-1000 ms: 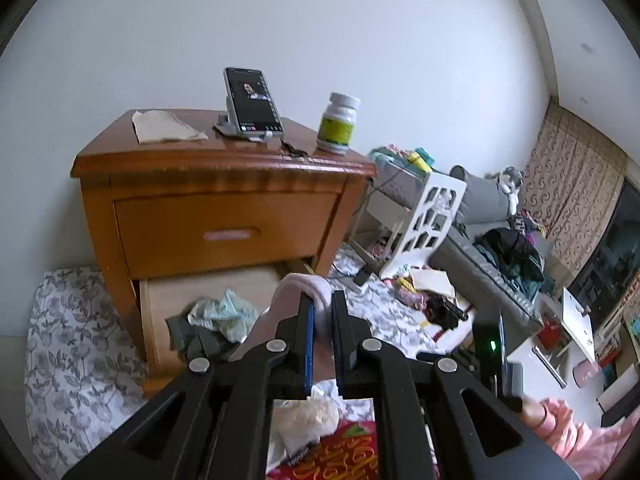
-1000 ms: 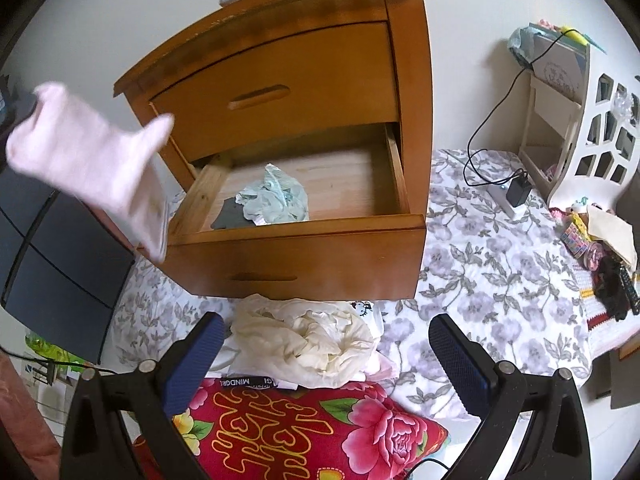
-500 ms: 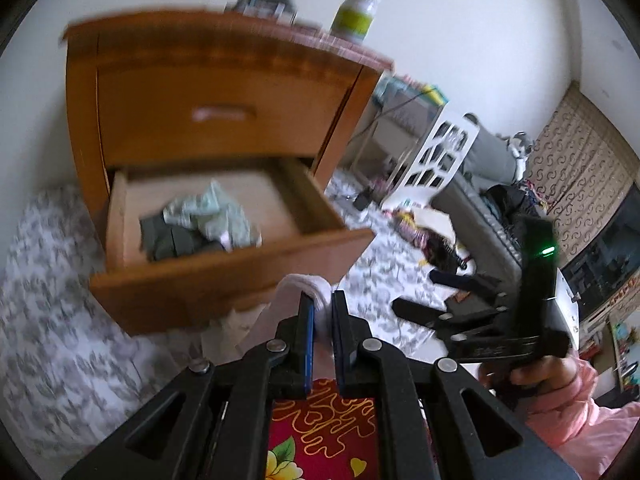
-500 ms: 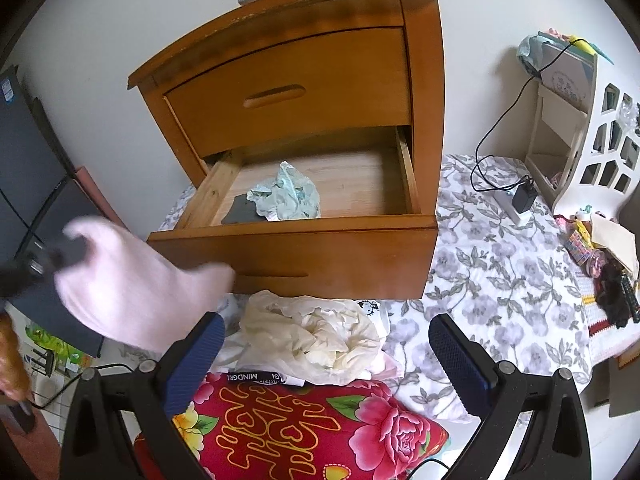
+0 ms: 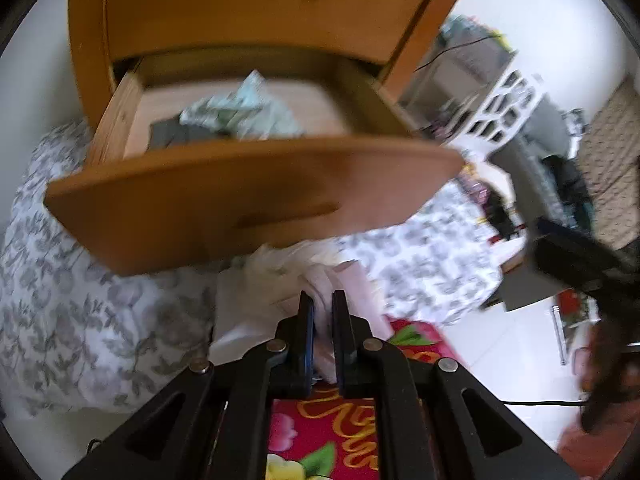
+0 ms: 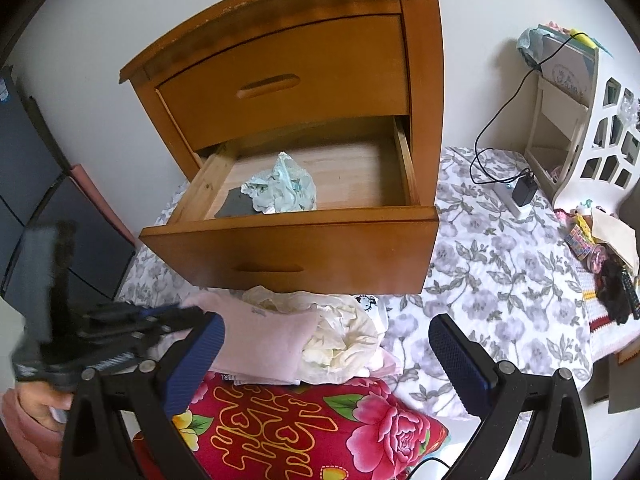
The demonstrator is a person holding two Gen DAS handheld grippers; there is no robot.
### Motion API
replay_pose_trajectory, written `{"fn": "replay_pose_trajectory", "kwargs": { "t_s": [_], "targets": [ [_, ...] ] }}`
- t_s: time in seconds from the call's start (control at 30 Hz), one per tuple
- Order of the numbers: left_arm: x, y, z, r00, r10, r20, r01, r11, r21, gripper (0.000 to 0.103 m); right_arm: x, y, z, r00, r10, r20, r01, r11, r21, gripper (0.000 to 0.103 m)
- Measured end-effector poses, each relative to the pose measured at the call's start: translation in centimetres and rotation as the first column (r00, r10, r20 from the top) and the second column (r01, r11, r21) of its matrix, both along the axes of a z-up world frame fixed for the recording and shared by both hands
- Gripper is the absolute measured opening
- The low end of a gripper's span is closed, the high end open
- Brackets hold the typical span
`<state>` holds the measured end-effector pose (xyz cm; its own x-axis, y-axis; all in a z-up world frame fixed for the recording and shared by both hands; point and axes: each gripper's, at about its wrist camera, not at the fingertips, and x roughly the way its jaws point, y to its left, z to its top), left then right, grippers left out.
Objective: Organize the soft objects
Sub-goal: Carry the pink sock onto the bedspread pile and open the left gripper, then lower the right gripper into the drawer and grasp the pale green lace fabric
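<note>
- Grey-flowered white bedding (image 6: pixel 492 280) covers the floor in front of an orange wooden nightstand (image 6: pixel 320 64), whose lower drawer (image 6: pixel 296 248) stands pulled out.
- The pale pink soft sock (image 6: pixel 264 340) lies on a cream crumpled cloth (image 6: pixel 344 336), just below the drawer front.
- The left gripper (image 5: pixel 322 312) is clenched on the sock.
- The right gripper (image 6: pixel 326 340) is wide apart and grasps nothing.
- A mint crumpled cloth (image 6: pixel 282 190) lies in the drawer.
- A red flowered cushion (image 6: pixel 300 424) lies nearest.
</note>
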<state>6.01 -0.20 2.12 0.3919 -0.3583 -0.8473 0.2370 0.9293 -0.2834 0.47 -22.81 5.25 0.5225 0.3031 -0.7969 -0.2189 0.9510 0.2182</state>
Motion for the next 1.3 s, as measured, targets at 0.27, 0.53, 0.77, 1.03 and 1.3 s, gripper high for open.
{"fn": "replay_pose_trajectory", "kwargs": {
  "t_s": [0.27, 0.53, 0.77, 1.03, 1.3],
  "targets": [
    [0.5, 0.8, -3.6, 0.993, 0.073, -0.090, -0.066, 0.994, 0.082, 0.010, 0.5, 0.4, -0.7, 1.000, 0.006, -0.019, -0.007, 1.000, -0.014, 0.103],
    [0.3, 0.7, -2.8, 0.993, 0.085, -0.084, -0.074, 0.990, 0.121, 0.020, 1.0, 1.2, -1.1, 0.999, 0.018, -0.032, -0.018, 0.999, -0.029, 0.103],
    [-0.2, 1.9, -0.3, 0.992, 0.129, -0.003, -0.127, 0.982, 0.138, 0.055, 1.5, 1.8, -1.3, 0.999, 0.025, -0.039, -0.027, 0.999, -0.040, 0.103],
    [-0.1, 4.0, 3.0, 0.967, 0.227, 0.119, -0.239, 0.966, 0.099, 0.089, 2.5, 2.8, -0.7, 0.998, 0.049, -0.029, -0.050, 0.997, -0.052, 0.103],
    [0.5, 6.2, 3.7, 0.929, 0.322, 0.182, -0.335, 0.941, 0.048, 0.097, 4.5, 4.2, 1.1, 0.997, 0.076, -0.002, -0.076, 0.996, -0.055, 0.103]
  ]
}}
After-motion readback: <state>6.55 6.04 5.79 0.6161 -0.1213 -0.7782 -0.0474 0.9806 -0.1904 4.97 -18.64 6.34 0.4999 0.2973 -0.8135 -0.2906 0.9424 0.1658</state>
